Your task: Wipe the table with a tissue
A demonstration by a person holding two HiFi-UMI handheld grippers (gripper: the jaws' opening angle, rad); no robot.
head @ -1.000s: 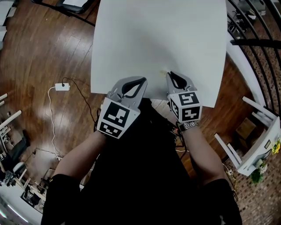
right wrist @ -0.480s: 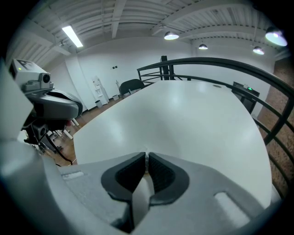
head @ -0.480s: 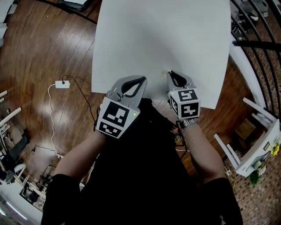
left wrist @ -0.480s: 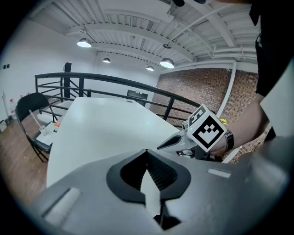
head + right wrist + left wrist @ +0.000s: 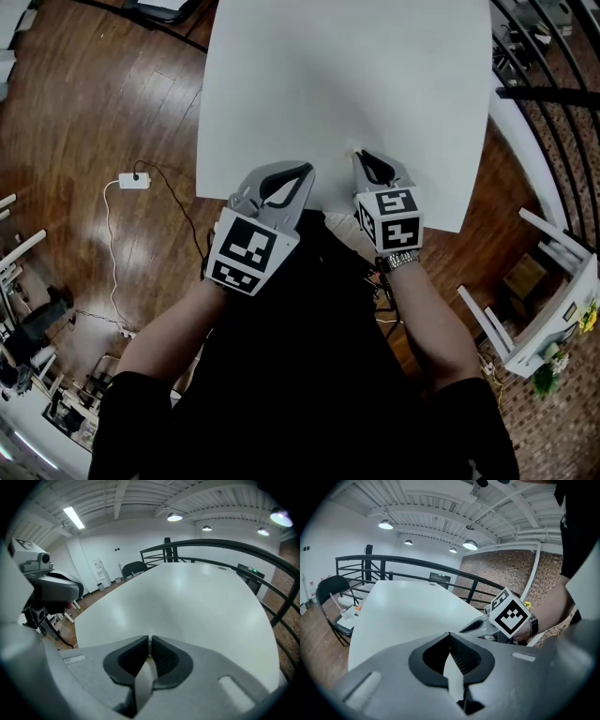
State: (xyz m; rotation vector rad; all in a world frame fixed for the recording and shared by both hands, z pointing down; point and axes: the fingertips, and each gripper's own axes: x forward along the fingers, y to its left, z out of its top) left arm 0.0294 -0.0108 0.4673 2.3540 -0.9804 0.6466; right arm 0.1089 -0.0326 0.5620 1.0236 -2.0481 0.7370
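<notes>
On the left floor: a white plug box (image 5: 133,185) with a thin cord lies on the brown wood.
Table: the white table (image 5: 347,75) fills the top middle. Both grippers are at its near edge.
Left gripper: the left gripper (image 5: 305,170) has its tips pressed together and holds nothing. It is over the near edge of the table.
Left cube: its marker cube (image 5: 246,251) shows black and white squares.
Tissue: a small pale bit of tissue (image 5: 350,150) is on the table, close to the near edge.
Right gripper: the right gripper (image 5: 360,156) is just beside the left one. Its jaws are squeezed tight on the tissue.
Right cube: this marker cube (image 5: 394,220) has black and white squares too.
Wrist: a watch (image 5: 401,263) is on the right arm.
Far right: a black railing (image 5: 548,94) and a white chair (image 5: 553,319).
Writing: a green sign (image 5: 436,575) on the far wall is too small to read.
</notes>
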